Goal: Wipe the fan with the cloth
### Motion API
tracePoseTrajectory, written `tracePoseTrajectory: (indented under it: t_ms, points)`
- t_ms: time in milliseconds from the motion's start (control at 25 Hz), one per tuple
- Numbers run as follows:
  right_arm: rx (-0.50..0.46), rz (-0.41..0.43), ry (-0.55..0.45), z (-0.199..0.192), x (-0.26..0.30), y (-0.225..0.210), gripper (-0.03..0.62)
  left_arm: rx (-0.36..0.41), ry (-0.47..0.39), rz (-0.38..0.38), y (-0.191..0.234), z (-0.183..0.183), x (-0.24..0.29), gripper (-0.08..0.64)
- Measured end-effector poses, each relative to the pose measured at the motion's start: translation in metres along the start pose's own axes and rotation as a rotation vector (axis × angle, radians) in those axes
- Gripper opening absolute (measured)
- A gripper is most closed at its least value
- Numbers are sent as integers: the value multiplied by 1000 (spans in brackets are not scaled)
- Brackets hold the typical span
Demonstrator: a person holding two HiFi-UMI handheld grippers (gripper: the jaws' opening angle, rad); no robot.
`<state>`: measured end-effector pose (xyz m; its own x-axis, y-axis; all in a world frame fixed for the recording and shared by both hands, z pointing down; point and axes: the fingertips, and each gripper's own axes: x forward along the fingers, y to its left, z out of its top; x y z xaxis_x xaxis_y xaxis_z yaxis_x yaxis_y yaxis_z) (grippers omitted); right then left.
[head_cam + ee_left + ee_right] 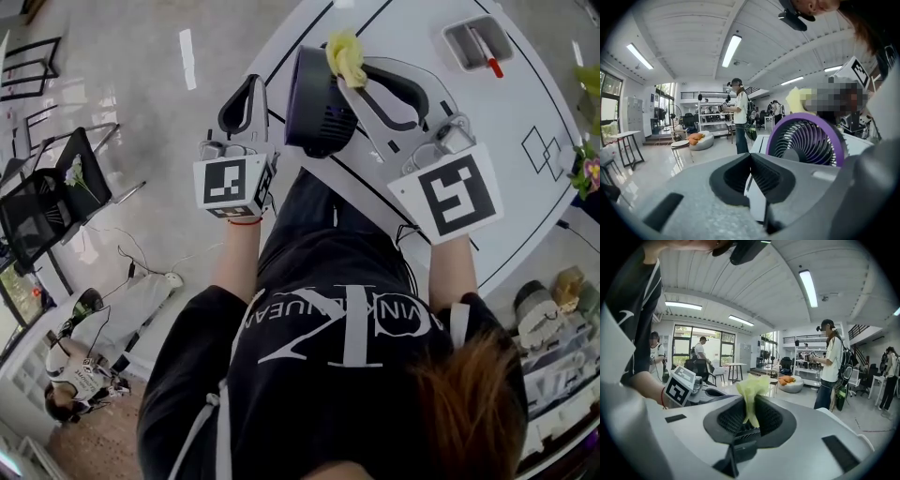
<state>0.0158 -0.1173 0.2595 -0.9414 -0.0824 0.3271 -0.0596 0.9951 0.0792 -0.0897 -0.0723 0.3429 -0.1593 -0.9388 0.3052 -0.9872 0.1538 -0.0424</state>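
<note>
Fan [319,105], purple-rimmed with a dark back housing, sits at the near edge of the white table [525,89] in the upper middle of the head view. Its base cannot be made out.

At the left, the left gripper [251,84] is raised just beside the fan's rim, and I cannot tell whether it touches. In its own view the left gripper [750,157] has its jaws brought together at the tips with nothing between them. The fan [806,140] shows its grille and blades in the right half of that frame. The empty gripper is probably kept this close so that it can brace the fan if wiping pressure pushes it toward the table's edge.

To the right, the right gripper [361,70] reaches in from the other side. Its jaws pinch a yellow cloth [345,58], which is bunched right at the top of the fan's rim. The right gripper view shows the right gripper [749,420] clamped on the cloth [751,390] low down, with a loose tuft standing up beyond the tips. That free tuft looks left out on purpose, so that soft fabric rather than hard jaws meets the fan.

The wipe seems to be at the fan's upper edge.
</note>
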Motion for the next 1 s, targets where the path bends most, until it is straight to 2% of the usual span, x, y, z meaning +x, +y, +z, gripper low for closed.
tracePoseTrajectory:
  t_ms: [400, 760, 1000]
  points:
    - [-115, -9, 30, -4, -22, 32, 57, 14, -12, 21, -18, 1, -20, 9]
    - [-217, 42, 59, -14, -29, 64, 57, 2, -14, 53, -26, -3, -36, 9]
    - [-251, 70, 79, -19, -33, 77, 57, 0, -18, 70, -27, -4, -48, 9]
